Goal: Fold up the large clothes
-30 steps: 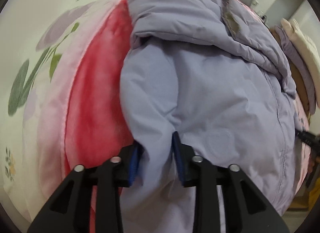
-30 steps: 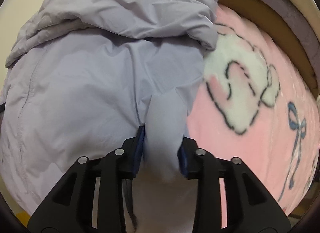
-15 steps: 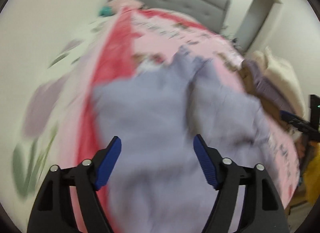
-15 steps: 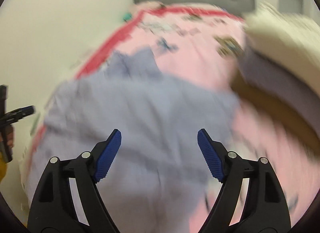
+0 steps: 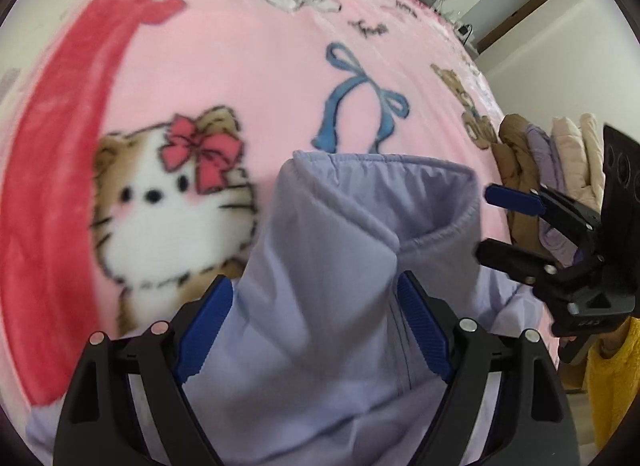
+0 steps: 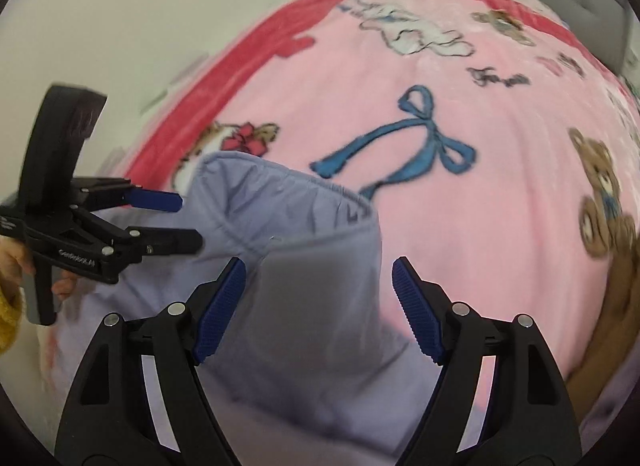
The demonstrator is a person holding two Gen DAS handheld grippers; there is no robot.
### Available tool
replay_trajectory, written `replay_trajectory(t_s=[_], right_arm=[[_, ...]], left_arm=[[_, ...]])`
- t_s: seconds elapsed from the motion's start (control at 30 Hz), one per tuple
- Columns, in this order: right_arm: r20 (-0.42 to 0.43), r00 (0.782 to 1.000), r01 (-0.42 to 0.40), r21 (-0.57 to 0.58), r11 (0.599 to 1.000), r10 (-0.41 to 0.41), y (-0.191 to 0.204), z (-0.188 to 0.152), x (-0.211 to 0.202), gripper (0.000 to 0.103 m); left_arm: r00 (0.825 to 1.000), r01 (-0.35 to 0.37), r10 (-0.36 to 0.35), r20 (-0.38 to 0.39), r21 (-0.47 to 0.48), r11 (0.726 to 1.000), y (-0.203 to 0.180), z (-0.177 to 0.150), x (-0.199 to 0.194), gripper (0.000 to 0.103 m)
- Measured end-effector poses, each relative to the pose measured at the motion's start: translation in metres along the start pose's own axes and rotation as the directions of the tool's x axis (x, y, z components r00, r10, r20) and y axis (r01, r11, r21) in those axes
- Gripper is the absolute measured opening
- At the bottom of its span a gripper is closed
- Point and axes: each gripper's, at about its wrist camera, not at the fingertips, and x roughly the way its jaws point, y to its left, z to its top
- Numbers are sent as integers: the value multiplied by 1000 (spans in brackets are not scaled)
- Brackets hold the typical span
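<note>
Soft, even indoor light; fisheye bending at edges, motion blur throughout both views.

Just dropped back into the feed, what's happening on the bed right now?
A person with a gripper in each hand is folding a lavender jacket on a pink cartoon blanket. The left gripper has its jaws opening and the right gripper has its jaws closing; fabric lies between both pairs of pads, but neither presses on it. More folded clothes are stacked at the blanket's edge.

The lilac garment (image 6: 288,225) is seen spread on the pink blanket (image 6: 500,205), between the closing jaws of the right hand-held gripper (image 6: 318,306), untouched.
</note>
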Motion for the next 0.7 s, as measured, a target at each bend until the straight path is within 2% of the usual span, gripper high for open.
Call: replay_trajectory(t_s=[0.03, 0.1, 0.17, 0.2, 0.27, 0.33, 0.37, 0.4, 0.5, 0.57, 0.6, 0.7], right_arm=[[-32, 999, -4, 13, 1000, 5, -3, 4, 9, 63], [-76, 997, -16, 43, 999, 20, -11, 7, 22, 43], [-82, 995, -48, 73, 996, 54, -14, 5, 26, 18], [-69, 995, -69, 83, 994, 75, -14, 3, 26, 14], [-34, 997, -67, 75, 995, 70, -11, 0, 18, 11], [50, 997, -63, 17, 998, 62, 0, -9, -5, 10], [79, 995, -59, -4, 998, 59, 4, -12, -15, 10], [128, 990, -60, -27, 998, 63, 9, -22, -32, 10], [249, 965, -75, -26, 997, 79, 19, -62, -84, 9], [295, 952, -77, -32, 997, 83, 27, -88, -107, 9], [332, 939, -88, -36, 995, 95, 34, -109, -124, 9], [394, 916, -65, -59, 996, 83, 56, -149, -154, 9]], left_arm=[[1000, -7, 7, -8, 18, 1000, -2, 5, 5, 80], [999, -37, 38, -21, 30, 999, -1, 9, 11, 40], [994, -72, 73, -82, 10, 997, 5, 13, 24, 25], [994, -73, 74, -85, 13, 997, 5, 14, 27, 21], [996, -65, 67, -58, 46, 997, 0, 12, 22, 17], [998, -62, 64, -25, 70, 996, -5, 8, 10, 14], [999, -45, 44, 15, 81, 996, -9, 1, -4, 14], [999, -32, 28, 47, 87, 996, -11, -4, -17, 14], [989, -13, -15, 147, 185, 983, -27, -35, -65, 14], [981, -5, -42, 189, 242, 970, -40, -64, -93, 14], [976, -4, -54, 209, 267, 964, -47, -79, -105, 14], [956, -10, -87, 280, 328, 945, -66, -128, -137, 14]])
